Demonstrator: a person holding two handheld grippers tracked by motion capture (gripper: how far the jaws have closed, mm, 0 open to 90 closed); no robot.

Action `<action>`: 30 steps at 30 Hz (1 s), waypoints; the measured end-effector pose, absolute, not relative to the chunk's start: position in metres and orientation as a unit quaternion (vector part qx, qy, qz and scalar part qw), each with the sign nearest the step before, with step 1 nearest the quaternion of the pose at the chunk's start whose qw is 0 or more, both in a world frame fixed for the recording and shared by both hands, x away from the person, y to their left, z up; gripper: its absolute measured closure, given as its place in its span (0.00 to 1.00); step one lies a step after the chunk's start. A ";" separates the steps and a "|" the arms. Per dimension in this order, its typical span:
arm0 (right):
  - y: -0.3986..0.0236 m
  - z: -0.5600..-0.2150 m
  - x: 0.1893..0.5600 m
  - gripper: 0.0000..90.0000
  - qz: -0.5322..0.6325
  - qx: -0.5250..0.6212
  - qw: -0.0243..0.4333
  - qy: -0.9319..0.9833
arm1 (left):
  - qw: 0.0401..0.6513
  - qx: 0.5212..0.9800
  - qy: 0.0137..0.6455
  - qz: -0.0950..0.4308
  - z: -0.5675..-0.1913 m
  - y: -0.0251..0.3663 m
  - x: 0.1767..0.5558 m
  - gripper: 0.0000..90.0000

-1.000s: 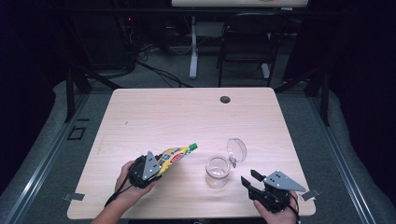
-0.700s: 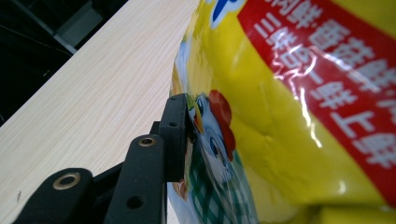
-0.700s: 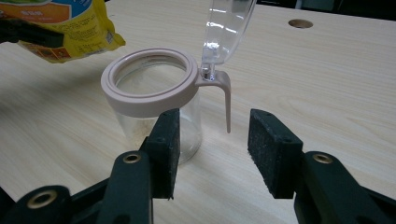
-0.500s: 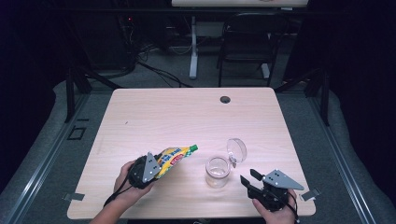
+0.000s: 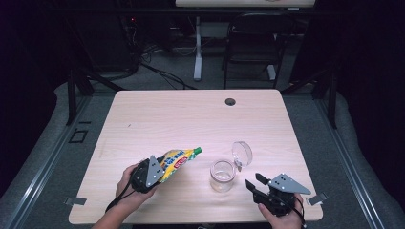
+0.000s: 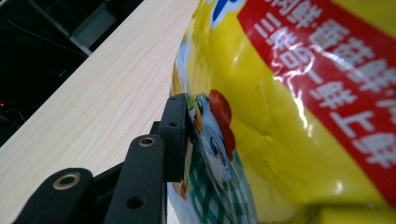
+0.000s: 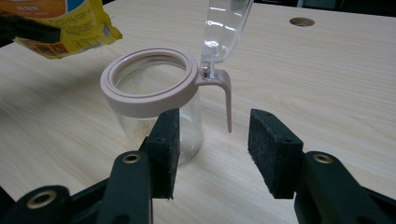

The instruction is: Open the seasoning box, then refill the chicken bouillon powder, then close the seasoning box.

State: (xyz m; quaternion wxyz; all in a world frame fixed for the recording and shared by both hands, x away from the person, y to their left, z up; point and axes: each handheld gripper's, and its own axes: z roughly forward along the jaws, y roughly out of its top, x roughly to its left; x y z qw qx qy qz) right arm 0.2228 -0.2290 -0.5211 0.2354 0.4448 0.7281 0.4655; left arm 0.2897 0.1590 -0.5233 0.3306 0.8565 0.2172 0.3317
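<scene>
A yellow snack pouch (image 5: 177,160) with a red label and green tip is held off the table by my left gripper (image 5: 157,172), which is shut on its lower end. In the left gripper view one black pad presses into the pouch (image 6: 289,107). A clear glass jar (image 5: 222,174) with a pale pink rim stands near the table's front, its clear lid (image 5: 241,153) hinged open and upright. My right gripper (image 5: 254,184) rests open just right of the jar. In the right gripper view the jar (image 7: 154,102) stands just beyond the open jaws, nothing between them, and the pouch's corner (image 7: 70,28) hangs at upper left.
The wooden table (image 5: 191,119) has a round cable hole (image 5: 230,101) at its far edge. A chair (image 5: 248,47) and desk legs stand in the dark beyond. A person's hands hold both grippers at the table's front edge.
</scene>
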 end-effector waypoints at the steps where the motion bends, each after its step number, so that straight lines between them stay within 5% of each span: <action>1: -0.229 -0.521 0.223 0.60 0.464 0.444 0.237 0.729 | 0.331 0.857 0.217 0.331 -0.524 0.158 0.289 0.73; 30: -0.225 -0.516 0.221 0.61 0.463 0.425 0.246 0.738 | 0.305 0.855 0.198 0.369 -0.512 0.146 0.290 0.73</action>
